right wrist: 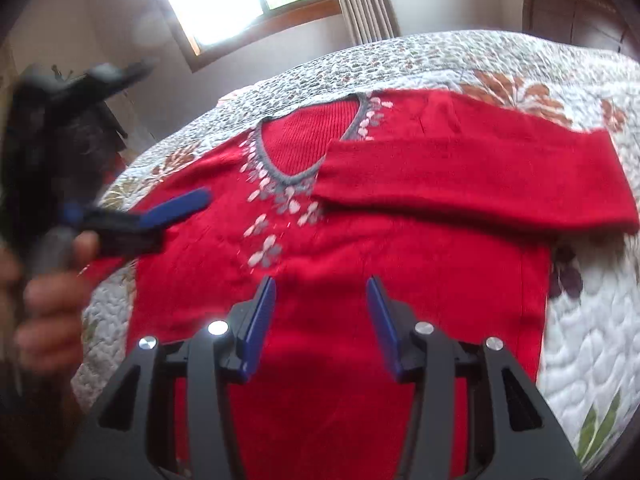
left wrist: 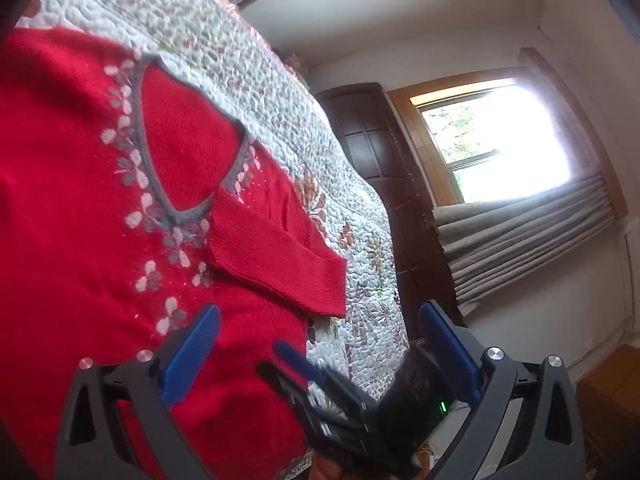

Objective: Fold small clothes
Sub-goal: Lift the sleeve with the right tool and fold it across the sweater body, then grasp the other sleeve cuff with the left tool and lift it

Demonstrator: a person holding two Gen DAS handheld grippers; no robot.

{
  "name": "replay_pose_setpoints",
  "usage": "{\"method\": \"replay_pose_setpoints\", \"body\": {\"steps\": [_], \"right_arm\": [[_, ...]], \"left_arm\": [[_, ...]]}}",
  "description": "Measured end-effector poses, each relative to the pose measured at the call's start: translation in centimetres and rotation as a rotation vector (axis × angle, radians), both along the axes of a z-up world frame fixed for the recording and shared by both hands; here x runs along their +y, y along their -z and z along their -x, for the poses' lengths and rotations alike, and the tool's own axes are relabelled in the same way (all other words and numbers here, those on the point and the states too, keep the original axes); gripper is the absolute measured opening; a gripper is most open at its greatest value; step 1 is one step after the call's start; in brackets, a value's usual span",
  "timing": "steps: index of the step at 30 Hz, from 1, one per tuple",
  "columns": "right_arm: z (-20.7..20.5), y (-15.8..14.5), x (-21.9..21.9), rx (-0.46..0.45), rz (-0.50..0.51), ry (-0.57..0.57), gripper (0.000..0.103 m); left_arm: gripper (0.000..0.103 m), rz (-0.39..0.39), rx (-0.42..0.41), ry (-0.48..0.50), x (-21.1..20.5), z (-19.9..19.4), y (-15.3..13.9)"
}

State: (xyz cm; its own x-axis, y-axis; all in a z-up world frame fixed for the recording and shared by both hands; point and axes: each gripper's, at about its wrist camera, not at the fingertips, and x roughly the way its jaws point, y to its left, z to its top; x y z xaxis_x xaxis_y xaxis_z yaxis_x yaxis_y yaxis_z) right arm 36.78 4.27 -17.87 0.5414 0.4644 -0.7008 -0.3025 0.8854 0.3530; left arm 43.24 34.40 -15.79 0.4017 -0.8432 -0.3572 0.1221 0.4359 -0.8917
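Observation:
A red knit sweater (right wrist: 400, 280) with a grey V-neck and white-and-grey flower embroidery lies flat on the quilted bedspread (right wrist: 580, 340). One sleeve (right wrist: 460, 176) is folded across the chest, its cuff next to the neckline. My right gripper (right wrist: 320, 292) hovers open over the lower body of the sweater, nothing between its blue pads. My left gripper (right wrist: 180, 204), held by a hand (right wrist: 52, 300), is over the sweater's other shoulder. In the left wrist view the left gripper (left wrist: 320, 320) is wide open above the sweater (left wrist: 80, 200) and the folded sleeve (left wrist: 276, 256). The right gripper (left wrist: 288, 360) shows between its fingers.
The quilt's edge (left wrist: 360, 320) drops off beside the sweater. Beyond it stand a dark wooden wardrobe (left wrist: 372, 140), a bright window (left wrist: 500, 140) and grey pleated curtains (left wrist: 520, 240). Bare quilt lies to the right of the sweater in the right wrist view.

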Motion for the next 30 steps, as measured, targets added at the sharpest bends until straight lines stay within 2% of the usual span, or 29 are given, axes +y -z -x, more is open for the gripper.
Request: {"method": "replay_pose_setpoints", "body": {"steps": [2,5,6,9,12,16,18,19,20,21,22,25,30], "right_arm": [[3.4,0.8,-1.7,0.023,-0.072,0.003,0.049],[7.6,2.2,-3.8,0.061,-0.140,0.027,0.051],[8.6,2.7,-4.3,0.077,-0.156,0.031,0.051],[11.2,3.7,-5.5,0.114,-0.196,0.043,0.051],[12.4,3.9,-6.4,0.140,-0.251,0.050,0.051],[13.4,2.9,-6.8,0.103,-0.296,0.043,0.054],[14.0,2.6,-6.8,0.082,-0.316,0.037,0.055],[14.3,2.6,-6.9,0.078,-0.321,0.036,0.055],[14.9,2.4,-6.8,0.073,-0.327,0.032,0.055],[15.3,2.3,-6.8,0.072,-0.331,0.031,0.055],[15.5,2.3,-6.8,0.074,-0.334,0.032,0.055],[15.7,2.5,-7.0,0.086,-0.340,0.032,0.055],[15.9,2.7,-7.6,0.100,-0.348,0.037,0.055]], "left_arm": [[0.099,-0.054,0.040,0.002,-1.3,-2.3,1.3],[0.099,-0.087,0.132,0.027,-3.0,-4.9,3.9],[0.099,-0.124,0.154,0.030,-3.6,-5.5,4.5],[0.099,-0.169,0.159,0.027,-4.7,-6.3,4.9],[0.099,-0.173,0.163,0.036,-5.6,-7.0,4.5],[0.095,-0.196,0.172,0.045,-6.7,-7.5,4.5],[0.083,-0.224,0.171,0.036,-6.9,-7.5,4.7],[0.051,-0.245,0.173,0.023,-6.8,-7.6,4.7],[0.014,-0.277,0.185,-0.007,-6.5,-7.6,4.7],[0.005,-0.280,0.190,-0.029,-6.2,-7.6,4.7],[0.003,-0.264,0.189,-0.030,-6.0,-7.5,4.8],[0.003,-0.284,0.163,-0.015,-6.1,-7.2,4.5],[0.003,-0.318,0.088,-0.007,-5.8,-6.8,1.6]]}}
